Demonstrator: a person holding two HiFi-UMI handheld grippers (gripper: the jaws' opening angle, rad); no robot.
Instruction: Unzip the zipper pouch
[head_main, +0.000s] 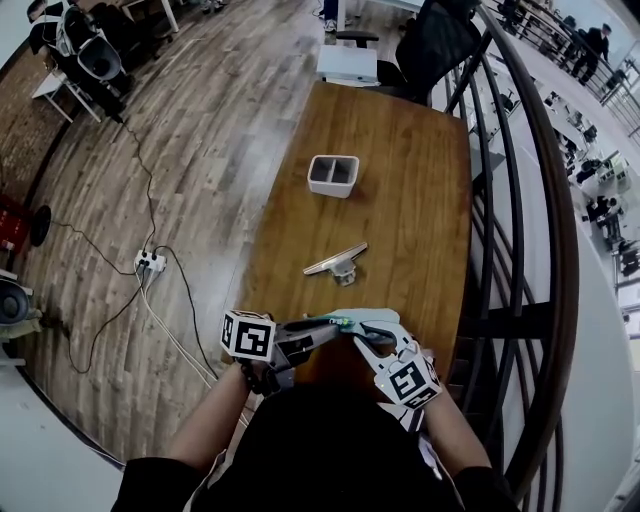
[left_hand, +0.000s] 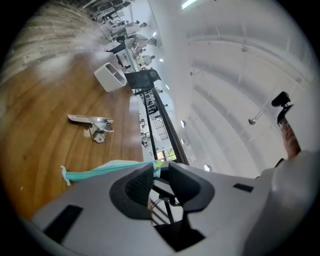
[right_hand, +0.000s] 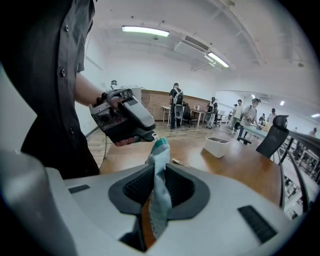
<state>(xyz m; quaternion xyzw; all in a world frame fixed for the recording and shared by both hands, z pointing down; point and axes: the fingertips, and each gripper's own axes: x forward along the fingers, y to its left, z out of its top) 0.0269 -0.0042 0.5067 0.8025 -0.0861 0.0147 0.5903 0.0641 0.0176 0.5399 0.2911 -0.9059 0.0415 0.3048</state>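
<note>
Forearms are seen nearest in the head view; just beyond, the zipper pouch is held over the near edge of the surface, long axis crosswise, between left gripper and right gripper. In the left gripper view, the zipper pull sits between slightly parted fingers, apparently unpinched, the pouch stretching away leftward. In the right gripper view, fingers are clenched on the pouch's fabric.

White bin and metal clip on table.
</note>
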